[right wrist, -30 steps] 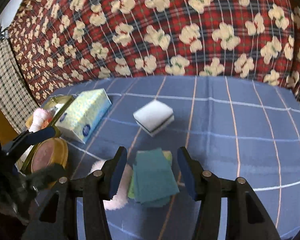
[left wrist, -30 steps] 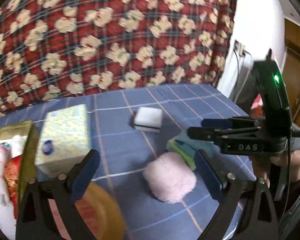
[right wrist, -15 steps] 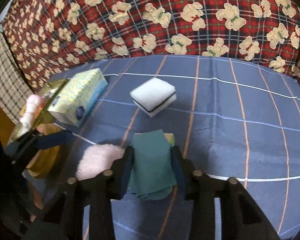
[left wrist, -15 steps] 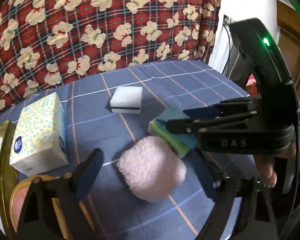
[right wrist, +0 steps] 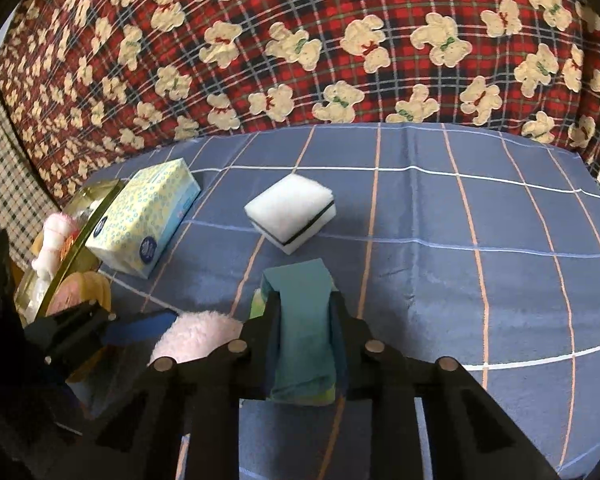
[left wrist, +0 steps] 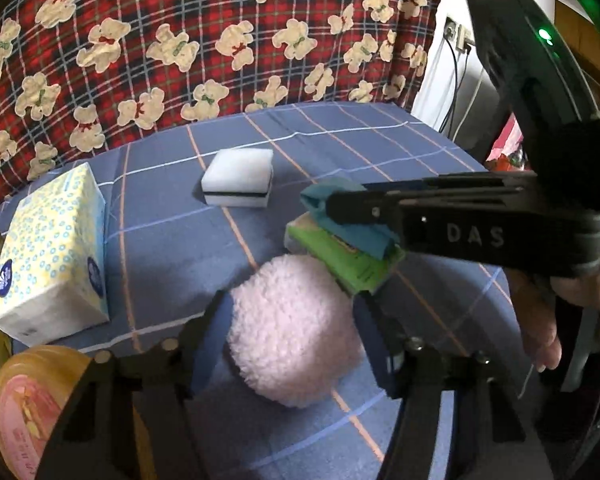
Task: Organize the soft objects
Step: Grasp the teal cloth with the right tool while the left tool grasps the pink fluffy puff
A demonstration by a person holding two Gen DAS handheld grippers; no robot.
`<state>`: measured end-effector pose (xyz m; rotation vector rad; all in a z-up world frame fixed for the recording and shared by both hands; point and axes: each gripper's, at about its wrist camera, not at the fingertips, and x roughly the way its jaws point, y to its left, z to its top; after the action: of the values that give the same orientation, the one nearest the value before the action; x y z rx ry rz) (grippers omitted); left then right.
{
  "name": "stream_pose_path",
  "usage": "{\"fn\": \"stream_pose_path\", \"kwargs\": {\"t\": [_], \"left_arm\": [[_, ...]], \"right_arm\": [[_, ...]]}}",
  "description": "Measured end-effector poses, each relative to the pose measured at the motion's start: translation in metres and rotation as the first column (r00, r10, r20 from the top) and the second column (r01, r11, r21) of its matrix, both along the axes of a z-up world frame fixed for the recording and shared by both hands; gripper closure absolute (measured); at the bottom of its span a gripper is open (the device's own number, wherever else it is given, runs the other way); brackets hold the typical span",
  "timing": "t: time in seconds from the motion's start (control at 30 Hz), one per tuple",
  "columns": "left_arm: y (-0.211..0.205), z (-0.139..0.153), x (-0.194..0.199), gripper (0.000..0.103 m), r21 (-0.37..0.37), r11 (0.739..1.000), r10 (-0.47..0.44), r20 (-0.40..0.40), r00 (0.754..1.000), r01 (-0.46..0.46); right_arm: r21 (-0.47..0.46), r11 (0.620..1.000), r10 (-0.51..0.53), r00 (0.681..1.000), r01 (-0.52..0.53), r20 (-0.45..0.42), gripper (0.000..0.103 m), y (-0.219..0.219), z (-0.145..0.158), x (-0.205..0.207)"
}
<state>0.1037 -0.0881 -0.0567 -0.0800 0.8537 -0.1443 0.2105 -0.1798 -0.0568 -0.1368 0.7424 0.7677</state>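
Note:
A fluffy pink puff (left wrist: 290, 330) lies on the blue checked cloth (left wrist: 160, 220). My left gripper (left wrist: 292, 336) has its jaws around the puff, touching its sides. My right gripper (right wrist: 304, 320) is shut on a folded teal cloth (right wrist: 304, 320) that lies on a green sponge stack (left wrist: 350, 262); it also shows in the left wrist view (left wrist: 340, 206). The puff shows in the right wrist view (right wrist: 198, 334) to the left of the teal cloth. A white sponge with a black stripe (right wrist: 290, 214) lies farther back, apart from both grippers.
A yellow-and-blue tissue box (left wrist: 52, 252) stands at the left. A gold tray (right wrist: 80, 236) with soft items and a round pink tin (left wrist: 24, 412) sit at the left edge. A red teddy-bear blanket (right wrist: 340, 40) rises behind. A wall with cables (left wrist: 456, 80) is at the right.
My left gripper has moved forward and narrowed around the pink puff. My right gripper has closed on the teal cloth, bunching it between the fingers.

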Motion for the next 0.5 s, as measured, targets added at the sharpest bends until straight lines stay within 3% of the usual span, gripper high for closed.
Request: {"fn": "stream_pose_path", "kwargs": {"t": [0.03,0.07,0.13,0.33,0.43,0.5], "left_arm": [[-0.0011,-0.0004,-0.0006,0.055,0.008,1.000,-0.005,0.005,1.000,0.005],[-0.0023,-0.0008,-0.0008,0.075,0.018,1.000,-0.011,0.007,1.000,0.011],[-0.0030,-0.0016,-0.0007,0.092,0.022,1.000,-0.021,-0.001,1.000,0.021],[-0.0017,0.0009,-0.0029,0.091,0.008,1.000,-0.029,0.008,1.000,0.029],[-0.0037,0.0005,-0.0029,0.072,0.021,0.999,-0.030,0.012,0.999,0.030],[-0.0051,0.0001,-0.0029,0.070,0.016,0.999,-0.036,0.014,0.999,0.036]], "right_arm": [[0.005,1.000,-0.009,1.000,0.009,0.001,0.079,-0.0006,0.0002,0.0009],[0.009,1.000,-0.013,1.000,0.013,0.001,0.079,-0.0009,0.0002,0.0013],[0.022,0.999,-0.024,1.000,0.024,0.003,0.078,-0.0015,0.0008,0.0023],[0.070,0.997,-0.042,0.999,0.040,0.019,0.078,-0.0026,0.0047,0.0021],[0.069,0.996,-0.056,0.998,0.055,0.021,0.078,-0.0025,0.0038,0.0040],[0.068,0.996,-0.067,0.998,0.066,0.021,0.078,-0.0032,0.0033,0.0052]]}}
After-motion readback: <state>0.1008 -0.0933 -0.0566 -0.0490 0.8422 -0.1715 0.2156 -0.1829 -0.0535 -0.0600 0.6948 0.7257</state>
